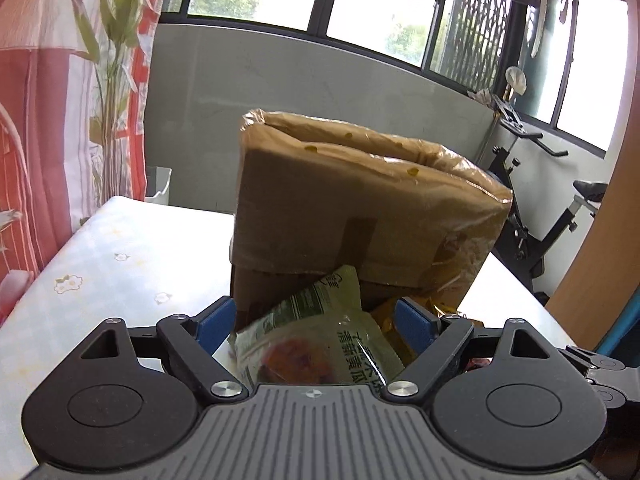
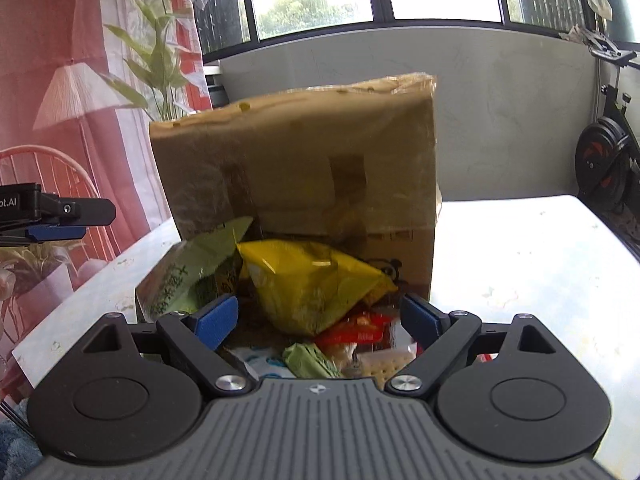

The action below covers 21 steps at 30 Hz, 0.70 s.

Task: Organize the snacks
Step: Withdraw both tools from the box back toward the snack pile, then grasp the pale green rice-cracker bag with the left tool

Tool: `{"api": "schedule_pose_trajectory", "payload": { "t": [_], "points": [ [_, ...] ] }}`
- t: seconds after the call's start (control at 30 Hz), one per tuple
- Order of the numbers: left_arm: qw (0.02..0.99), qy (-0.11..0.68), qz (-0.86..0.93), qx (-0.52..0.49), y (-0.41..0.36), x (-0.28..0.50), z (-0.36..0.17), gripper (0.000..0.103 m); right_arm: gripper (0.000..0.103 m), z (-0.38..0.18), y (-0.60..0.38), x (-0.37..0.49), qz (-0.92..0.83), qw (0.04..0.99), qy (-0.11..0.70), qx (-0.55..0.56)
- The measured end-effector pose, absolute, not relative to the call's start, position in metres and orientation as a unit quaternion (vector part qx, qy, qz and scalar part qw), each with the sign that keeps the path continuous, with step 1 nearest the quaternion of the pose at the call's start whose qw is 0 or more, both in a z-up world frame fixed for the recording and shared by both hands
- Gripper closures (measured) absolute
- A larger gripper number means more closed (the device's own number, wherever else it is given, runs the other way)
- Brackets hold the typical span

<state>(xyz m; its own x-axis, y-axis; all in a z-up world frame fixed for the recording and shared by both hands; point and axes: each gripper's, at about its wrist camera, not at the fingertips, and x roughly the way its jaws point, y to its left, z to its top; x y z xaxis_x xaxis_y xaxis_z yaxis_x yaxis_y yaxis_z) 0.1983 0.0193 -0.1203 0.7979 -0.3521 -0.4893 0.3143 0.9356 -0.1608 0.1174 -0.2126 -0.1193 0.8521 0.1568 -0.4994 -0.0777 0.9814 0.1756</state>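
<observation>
Left gripper [image 1: 314,322] is standing with jaws apart, a green snack packet [image 1: 320,336] lying loosely between them. Right gripper [image 2: 318,318] is gaping likewise over a yellow snack bag [image 2: 316,280]; ahead of both, a cardboard box [image 2: 296,160] is standing on the desk [image 2: 520,280].

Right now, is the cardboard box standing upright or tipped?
Tipped. The cardboard box leans to one side in both wrist views, and snack packets lie piled against its base on the table.
</observation>
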Motion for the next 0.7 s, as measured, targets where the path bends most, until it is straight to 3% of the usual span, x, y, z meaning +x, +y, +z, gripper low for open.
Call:
{"api": "schedule_pose_trajectory", "payload": {
  "t": [0.27,0.7],
  "points": [
    [0.937,0.298,-0.181,-0.004,-0.007,0.214,-0.145,0.012,0.013,-0.135,-0.221,0.115,0.037,0.957,0.278,0.072],
    [0.942,0.289,-0.165,0.047,-0.007,0.173,-0.17,0.012,0.013,-0.146,-0.241,0.114,0.016,0.95,0.288,0.115]
  ]
}}
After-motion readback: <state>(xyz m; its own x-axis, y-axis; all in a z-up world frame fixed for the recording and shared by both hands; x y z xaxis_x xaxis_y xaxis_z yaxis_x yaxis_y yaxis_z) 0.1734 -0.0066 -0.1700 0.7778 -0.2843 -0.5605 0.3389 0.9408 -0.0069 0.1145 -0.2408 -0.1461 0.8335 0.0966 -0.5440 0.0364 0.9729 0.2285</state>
